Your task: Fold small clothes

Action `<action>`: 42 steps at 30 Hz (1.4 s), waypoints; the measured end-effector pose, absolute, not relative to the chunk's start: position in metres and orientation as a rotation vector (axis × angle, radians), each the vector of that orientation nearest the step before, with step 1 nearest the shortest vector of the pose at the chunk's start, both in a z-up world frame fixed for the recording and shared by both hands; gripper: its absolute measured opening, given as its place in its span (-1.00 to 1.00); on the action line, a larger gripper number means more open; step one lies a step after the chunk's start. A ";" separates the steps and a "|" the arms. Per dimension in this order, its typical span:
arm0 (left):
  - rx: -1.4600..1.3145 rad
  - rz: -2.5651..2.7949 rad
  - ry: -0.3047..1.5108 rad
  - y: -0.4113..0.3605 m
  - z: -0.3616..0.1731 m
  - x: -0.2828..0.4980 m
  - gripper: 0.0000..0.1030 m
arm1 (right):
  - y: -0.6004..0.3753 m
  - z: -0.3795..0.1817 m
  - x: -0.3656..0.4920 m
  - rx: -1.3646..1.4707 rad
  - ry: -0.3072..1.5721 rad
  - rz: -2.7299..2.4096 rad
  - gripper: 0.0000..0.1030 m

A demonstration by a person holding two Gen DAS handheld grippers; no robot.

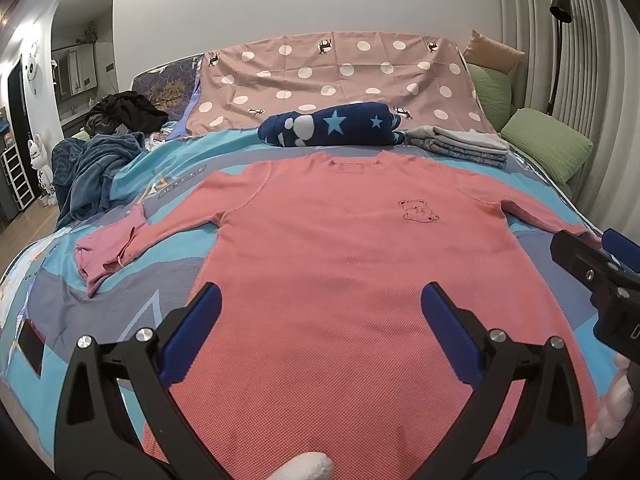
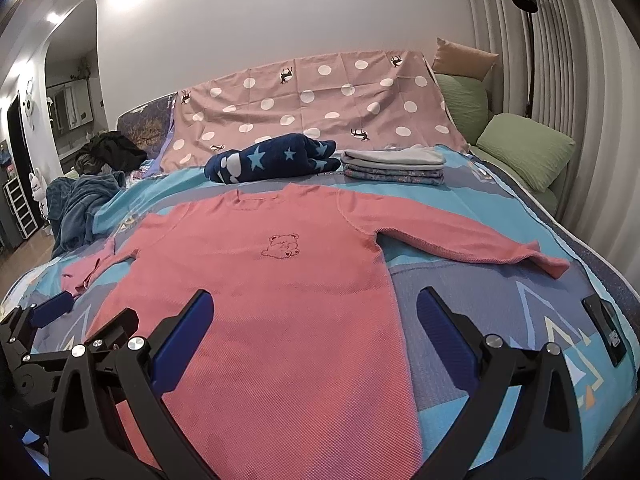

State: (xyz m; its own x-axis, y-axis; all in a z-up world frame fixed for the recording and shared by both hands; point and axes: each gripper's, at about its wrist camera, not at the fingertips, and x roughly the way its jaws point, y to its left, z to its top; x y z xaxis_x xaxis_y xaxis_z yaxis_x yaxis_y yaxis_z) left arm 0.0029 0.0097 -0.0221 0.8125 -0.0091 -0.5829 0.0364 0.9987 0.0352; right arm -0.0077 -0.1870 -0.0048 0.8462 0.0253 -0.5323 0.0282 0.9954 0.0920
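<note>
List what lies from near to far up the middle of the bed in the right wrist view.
right gripper → pink sweater → navy star blanket → polka-dot sheet

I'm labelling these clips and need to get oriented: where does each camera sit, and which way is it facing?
Left wrist view: rides the left gripper, above the near hem of the pink shirt, facing the headboard; its open fingers, a white-gloved hand and the right gripper at the right edge show.
Right wrist view: rides the right gripper, over the shirt's right edge, facing the same way; its open fingers and the left gripper at the left edge show.
Shared: shirt, star blanket, folded stack, polka-dot sheet.
</note>
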 end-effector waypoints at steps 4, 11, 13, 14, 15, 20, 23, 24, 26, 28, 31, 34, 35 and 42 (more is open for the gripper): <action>0.048 -0.027 0.625 0.010 -0.023 0.003 0.96 | -0.186 -0.006 -0.009 0.091 0.564 0.003 0.97; 0.052 -0.029 0.626 0.009 -0.025 0.002 0.96 | -0.186 -0.007 -0.009 0.092 0.570 0.007 0.97; 0.053 -0.030 0.625 0.009 -0.025 0.002 0.96 | -0.186 -0.008 -0.008 0.093 0.573 0.006 0.97; 0.053 -0.028 0.626 0.009 -0.025 0.002 0.96 | -0.186 -0.008 -0.008 0.096 0.575 0.007 0.97; 0.052 -0.028 0.626 0.009 -0.026 0.003 0.96 | -0.186 -0.008 -0.007 0.098 0.577 0.007 0.97; 0.046 -0.023 0.626 0.009 -0.027 0.003 0.96 | -0.185 -0.010 -0.007 0.095 0.577 0.009 0.97; 0.047 -0.023 0.627 0.009 -0.026 0.003 0.96 | -0.185 -0.012 -0.007 0.096 0.580 0.011 0.97; 0.047 -0.022 0.626 0.009 -0.026 0.003 0.96 | -0.184 -0.012 -0.007 0.096 0.581 0.011 0.97; 0.047 -0.022 0.625 0.010 -0.026 0.003 0.96 | -0.184 -0.012 -0.007 0.096 0.581 0.012 0.97; 0.048 -0.022 0.626 0.010 -0.026 0.003 0.96 | -0.184 -0.012 -0.007 0.097 0.581 0.011 0.97; 0.047 -0.023 0.626 0.010 -0.026 0.003 0.96 | -0.184 -0.013 -0.007 0.096 0.581 0.012 0.97; 0.050 -0.029 0.635 0.010 -0.027 0.004 0.96 | -0.184 -0.012 -0.007 0.095 0.582 0.011 0.97; 0.057 -0.032 0.639 0.010 -0.027 0.005 0.96 | -0.184 -0.013 -0.007 0.095 0.583 0.011 0.97; 0.070 -0.036 0.642 0.010 -0.029 0.006 0.96 | -0.180 -0.019 -0.004 0.094 0.598 0.009 0.97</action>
